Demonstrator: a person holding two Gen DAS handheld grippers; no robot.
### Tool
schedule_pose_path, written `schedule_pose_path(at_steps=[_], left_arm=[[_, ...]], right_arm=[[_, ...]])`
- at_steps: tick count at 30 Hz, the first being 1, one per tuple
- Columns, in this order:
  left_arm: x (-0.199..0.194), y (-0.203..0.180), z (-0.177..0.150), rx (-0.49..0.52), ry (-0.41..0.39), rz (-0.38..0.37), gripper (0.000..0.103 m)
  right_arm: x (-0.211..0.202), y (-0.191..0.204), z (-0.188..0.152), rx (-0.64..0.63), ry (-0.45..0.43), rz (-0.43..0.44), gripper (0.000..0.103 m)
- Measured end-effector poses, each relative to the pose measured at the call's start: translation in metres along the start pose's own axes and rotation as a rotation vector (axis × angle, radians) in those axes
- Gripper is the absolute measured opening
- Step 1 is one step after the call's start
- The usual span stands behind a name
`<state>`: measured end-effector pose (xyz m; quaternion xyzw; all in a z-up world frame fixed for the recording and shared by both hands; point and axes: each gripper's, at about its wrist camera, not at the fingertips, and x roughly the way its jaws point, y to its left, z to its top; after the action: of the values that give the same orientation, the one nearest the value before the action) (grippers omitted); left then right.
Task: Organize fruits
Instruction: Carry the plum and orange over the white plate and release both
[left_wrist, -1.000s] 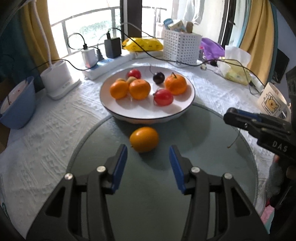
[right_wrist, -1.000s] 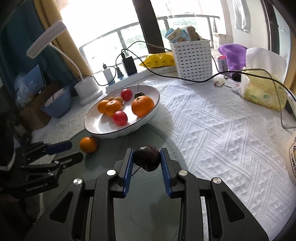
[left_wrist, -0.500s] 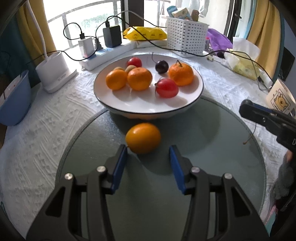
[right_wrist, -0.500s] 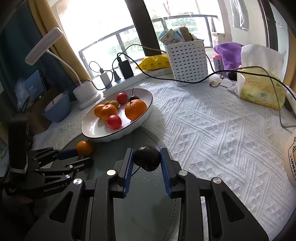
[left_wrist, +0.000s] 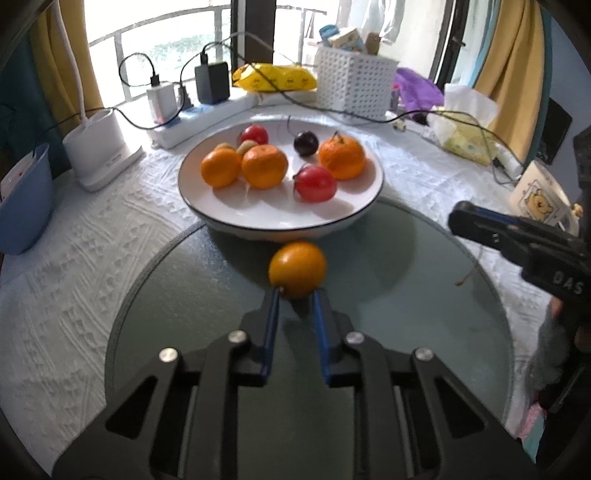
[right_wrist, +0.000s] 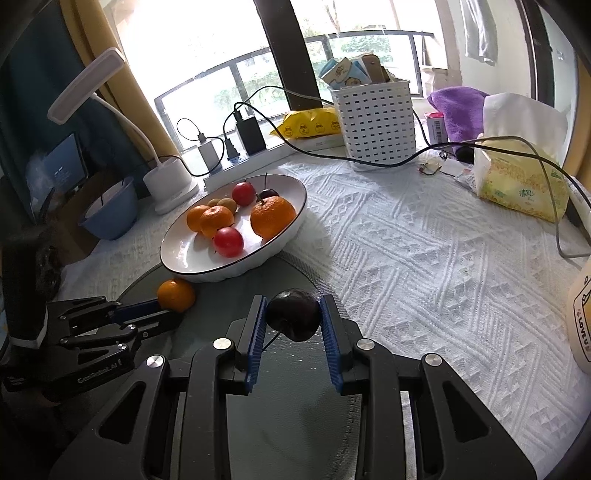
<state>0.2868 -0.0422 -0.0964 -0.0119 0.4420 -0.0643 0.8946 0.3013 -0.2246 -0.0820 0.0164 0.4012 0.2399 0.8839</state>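
A loose orange (left_wrist: 297, 268) lies on the dark glass disc (left_wrist: 207, 317) just in front of the white plate (left_wrist: 280, 221). My left gripper (left_wrist: 295, 293) has closed its fingertips onto the near side of that orange; it shows in the right wrist view (right_wrist: 162, 312) too, with the orange (right_wrist: 176, 294). The plate holds three oranges, two red fruits, a dark cherry (left_wrist: 306, 143) and small yellowish fruits. My right gripper (right_wrist: 291, 306) is shut on a dark cherry (right_wrist: 293, 314) with its stem hanging, above the disc, right of the plate (right_wrist: 236, 269).
Behind the plate stand a power strip with chargers (left_wrist: 207, 110), a white lamp base (left_wrist: 99, 151), a white basket (left_wrist: 354, 86) and a yellow packet. A blue bowl (left_wrist: 22, 199) is at the left, a tissue pack (right_wrist: 521, 181) and a mug (left_wrist: 539, 195) at the right. Cables cross the cloth.
My left gripper has moved forward to the loose orange and its jaws have closed from wide open onto it. My right gripper still holds the cherry, almost unmoved.
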Motion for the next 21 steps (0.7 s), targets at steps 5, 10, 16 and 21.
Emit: schedule_pose_path(at_steps=[5, 10, 16, 21], left_arm=[[-0.012, 0.002, -0.002, 0.003, -0.031, -0.020, 0.019], [-0.014, 0.006, -0.006, -0.009, -0.045, -0.046, 0.019], [-0.011, 0.013, -0.003, -0.029, -0.042, -0.069, 0.020], [0.001, 0.016, 0.006, -0.042, -0.030, -0.044, 0.050]], right_arm=[[-0.004, 0.011, 0.001, -0.020, -0.007, -0.008, 0.031], [-0.007, 0.020, 0.000, -0.040, -0.010, -0.011, 0.031], [-0.005, 0.027, 0.001, -0.055, -0.001, -0.011, 0.031], [-0.003, 0.027, 0.004, -0.057, 0.000, -0.006, 0.031]])
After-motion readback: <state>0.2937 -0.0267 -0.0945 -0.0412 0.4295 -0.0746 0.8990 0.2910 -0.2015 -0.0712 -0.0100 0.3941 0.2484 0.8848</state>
